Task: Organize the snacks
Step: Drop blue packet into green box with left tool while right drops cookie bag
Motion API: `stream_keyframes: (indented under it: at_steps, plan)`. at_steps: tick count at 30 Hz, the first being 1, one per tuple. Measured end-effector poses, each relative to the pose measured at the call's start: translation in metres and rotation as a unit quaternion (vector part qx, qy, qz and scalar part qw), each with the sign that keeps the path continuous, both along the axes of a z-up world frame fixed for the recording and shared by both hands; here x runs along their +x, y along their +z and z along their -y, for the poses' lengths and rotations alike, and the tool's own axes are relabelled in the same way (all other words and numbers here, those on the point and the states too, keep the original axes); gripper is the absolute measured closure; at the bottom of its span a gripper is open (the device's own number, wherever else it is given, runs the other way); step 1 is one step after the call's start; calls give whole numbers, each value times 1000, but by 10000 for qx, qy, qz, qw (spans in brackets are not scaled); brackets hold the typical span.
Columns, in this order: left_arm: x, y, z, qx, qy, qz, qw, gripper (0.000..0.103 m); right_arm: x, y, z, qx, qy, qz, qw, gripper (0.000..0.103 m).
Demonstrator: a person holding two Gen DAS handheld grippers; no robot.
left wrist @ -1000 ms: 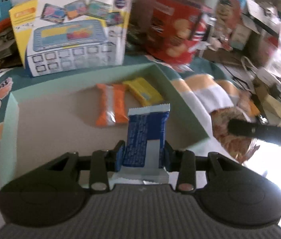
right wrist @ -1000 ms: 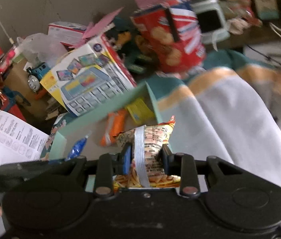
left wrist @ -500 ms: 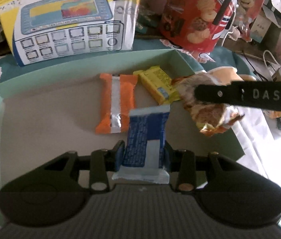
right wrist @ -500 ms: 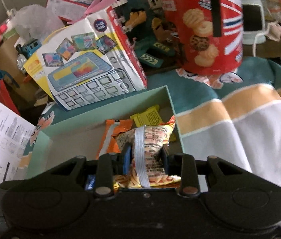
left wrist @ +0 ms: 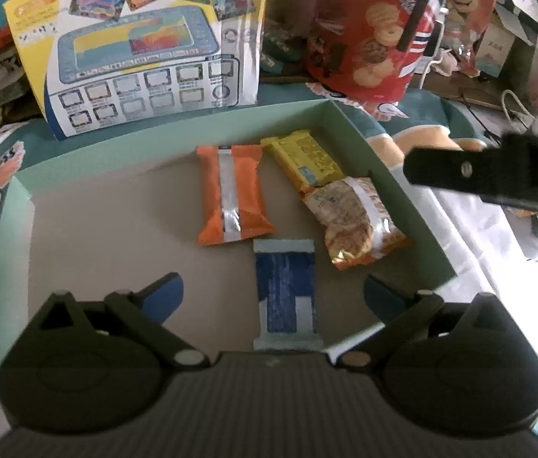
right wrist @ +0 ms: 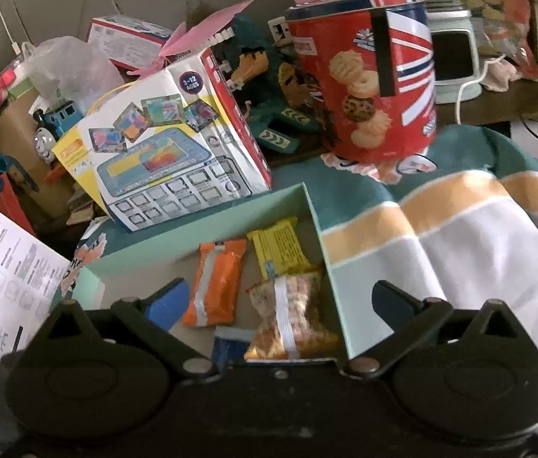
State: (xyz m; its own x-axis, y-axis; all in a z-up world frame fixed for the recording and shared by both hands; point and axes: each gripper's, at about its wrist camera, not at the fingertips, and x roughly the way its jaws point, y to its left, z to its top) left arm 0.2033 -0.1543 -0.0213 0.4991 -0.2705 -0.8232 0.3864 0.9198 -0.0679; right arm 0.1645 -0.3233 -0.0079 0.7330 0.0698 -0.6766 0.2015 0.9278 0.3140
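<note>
Inside the pale green box [left wrist: 177, 129], four snack packs lying flat on the tan floor, all gathered toward the far right corner. Left gripper [left wrist: 273, 294] spread wide, jaws just opened, pads well clear of the blue wrapper [left wrist: 286, 290] lying between them on the box floor, not pressed. Right gripper [right wrist: 280, 301] likewise wide, jaws just opened, with the mixed-snack bag [right wrist: 292, 316] lying loose below and between the fingers, untouched. In the left wrist view, that same bag [left wrist: 356, 221] resting just beside the right wall of the box, its far end touching or overlapping the yellow pack [left wrist: 307, 160], itself tucked close to the far right corner. Orange pack [left wrist: 231, 194] upright in the frame, left of the yellow one, near end just beside the blue wrapper's far end. Broad bare floor across the whole left half of the box, open up to the left and far walls. Beyond the far wall, a toy box [left wrist: 147, 49] standing against the rim and a red biscuit tin [left wrist: 368, 42] behind the right corner. Right of the box, striped cloth [right wrist: 459, 236], with the other gripper's dark body reaching in above the right wall in the left wrist view.
</note>
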Motion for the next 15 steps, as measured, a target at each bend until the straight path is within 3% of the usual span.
stream_keyframes:
  at_steps: [9,15]
  plan:
    - [-49,22,-12,-78,-126,83,9999,0,-64,18,-7,68,52,39,10000,0]
    - [-91,22,-25,-111,-338,6,9994,0,-111,11,-8,144,-23,-104,9998,0]
